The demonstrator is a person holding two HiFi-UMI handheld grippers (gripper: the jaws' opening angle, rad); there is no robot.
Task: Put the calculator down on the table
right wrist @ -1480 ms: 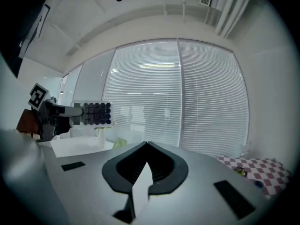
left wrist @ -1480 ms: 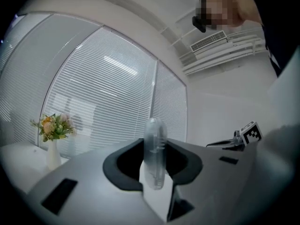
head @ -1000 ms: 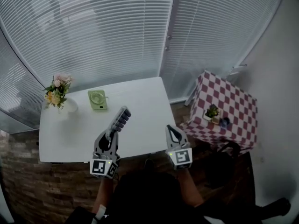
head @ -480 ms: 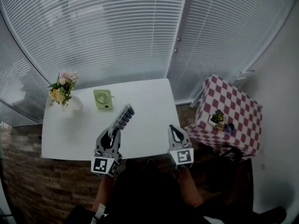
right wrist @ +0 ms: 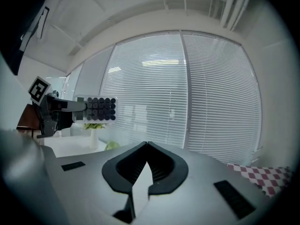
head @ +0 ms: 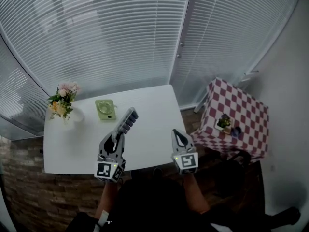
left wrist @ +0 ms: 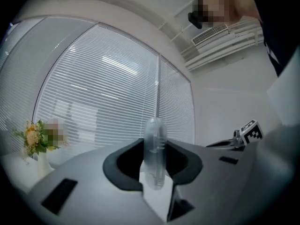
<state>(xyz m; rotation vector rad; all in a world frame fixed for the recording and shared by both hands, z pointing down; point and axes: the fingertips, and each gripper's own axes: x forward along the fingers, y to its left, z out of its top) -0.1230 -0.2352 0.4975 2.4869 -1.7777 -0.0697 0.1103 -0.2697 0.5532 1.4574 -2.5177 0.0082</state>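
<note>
Both grippers have edged fwd over the white table [head: 154, 110]'s near edge. Left gripper [head: 117, 136] clamps the calculator [head: 126, 121] by one end, up off the tabletop. Right gripper [head: 175, 133] is pinched tight, empty. Vase [head: 73, 116] holds flowers [head: 62, 98]. Small pot [head: 223, 123] on checked cloth [head: 241, 108], prob. a plant, blurry.

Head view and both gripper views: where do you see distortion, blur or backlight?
Head view: the wide lens bows the blinds and the edges of the table; the light is even and soft. Left gripper view: the calculator, close to the lens, looks soft, and the corners go dark. Right gripper view: the bright blinds backlight the scene, with a dark ring around the frame.
</note>
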